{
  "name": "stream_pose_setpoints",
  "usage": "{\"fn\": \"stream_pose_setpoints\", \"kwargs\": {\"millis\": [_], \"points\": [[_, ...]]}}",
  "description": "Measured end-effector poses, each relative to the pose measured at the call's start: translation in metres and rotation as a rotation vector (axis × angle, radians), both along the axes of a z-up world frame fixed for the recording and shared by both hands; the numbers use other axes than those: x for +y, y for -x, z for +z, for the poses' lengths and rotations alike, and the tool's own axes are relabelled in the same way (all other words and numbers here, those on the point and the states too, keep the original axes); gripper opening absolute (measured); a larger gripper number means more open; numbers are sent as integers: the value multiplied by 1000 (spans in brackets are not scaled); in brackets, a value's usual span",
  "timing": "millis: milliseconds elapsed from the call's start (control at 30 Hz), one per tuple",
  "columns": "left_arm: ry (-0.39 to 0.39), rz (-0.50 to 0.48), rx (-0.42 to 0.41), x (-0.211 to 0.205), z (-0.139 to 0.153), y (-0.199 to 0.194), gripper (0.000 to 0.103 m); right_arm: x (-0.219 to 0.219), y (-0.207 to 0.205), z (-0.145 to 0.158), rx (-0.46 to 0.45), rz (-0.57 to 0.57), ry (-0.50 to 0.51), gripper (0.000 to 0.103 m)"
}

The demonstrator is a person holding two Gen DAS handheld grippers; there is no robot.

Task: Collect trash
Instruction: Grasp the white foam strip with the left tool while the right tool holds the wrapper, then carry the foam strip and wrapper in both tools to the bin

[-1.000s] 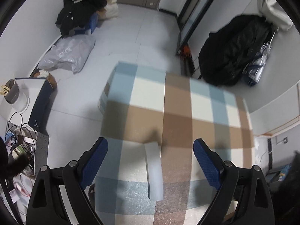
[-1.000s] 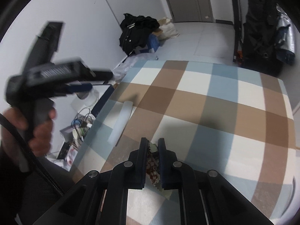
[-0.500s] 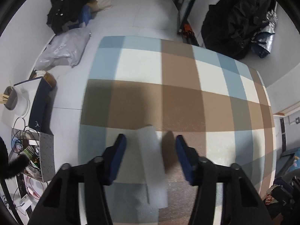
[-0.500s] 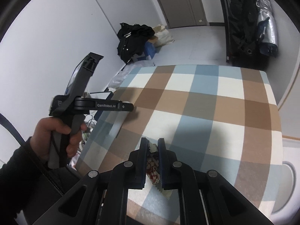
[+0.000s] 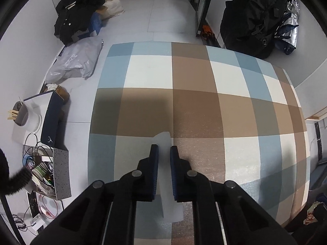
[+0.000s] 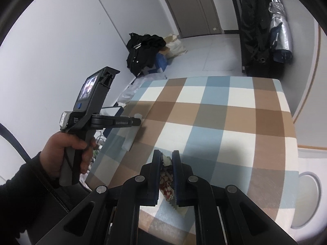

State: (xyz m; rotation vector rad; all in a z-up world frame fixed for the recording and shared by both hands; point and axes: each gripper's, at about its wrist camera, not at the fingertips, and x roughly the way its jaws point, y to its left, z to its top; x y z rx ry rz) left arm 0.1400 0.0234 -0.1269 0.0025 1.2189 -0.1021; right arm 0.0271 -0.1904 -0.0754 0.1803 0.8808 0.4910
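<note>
A pale translucent plastic strip [image 5: 164, 140] lies on the checked tablecloth [image 5: 194, 102] near its left edge. My left gripper [image 5: 164, 150] is closed around the strip's middle, the blue pads on either side of it. The strip also shows in the right wrist view [image 6: 130, 136], under the left gripper [image 6: 139, 121]. My right gripper [image 6: 165, 155] is shut on a crumpled red-and-white patterned wrapper [image 6: 167, 185] and holds it over the table's near edge.
Left of the table on the floor are a box of cables and clutter [image 5: 47, 175], a white cup with sticks [image 5: 22, 114], a grey plastic bag [image 5: 75, 61] and black clothes [image 5: 75, 20]. A black bag [image 5: 255, 18] leans at the far right.
My left gripper moved down over the plastic strip and its jaws closed from wide open onto it. My right gripper kept hold of the wrapper and lifted slightly.
</note>
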Motion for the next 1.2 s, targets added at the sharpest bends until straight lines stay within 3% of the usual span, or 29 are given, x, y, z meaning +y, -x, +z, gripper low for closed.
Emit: {"fn": "stream_pose_setpoints", "kwargs": {"millis": [200, 567, 733, 1033, 1200], "points": [[12, 7, -17, -4, 4, 5, 6, -9, 11, 9, -24, -20, -8, 10], [33, -28, -118, -16, 25, 23, 6, -23, 29, 29, -80, -47, -15, 10], [84, -53, -148, -20, 38, 33, 6, -32, 35, 38, -96, -65, -16, 10], [106, -58, -290, -33, 71, 45, 5, -59, 53, 76, -185, -87, -32, 10], [96, -127, -334, -63, 88, 53, 5, -82, 57, 98, -208, -125, -60, 10]]}}
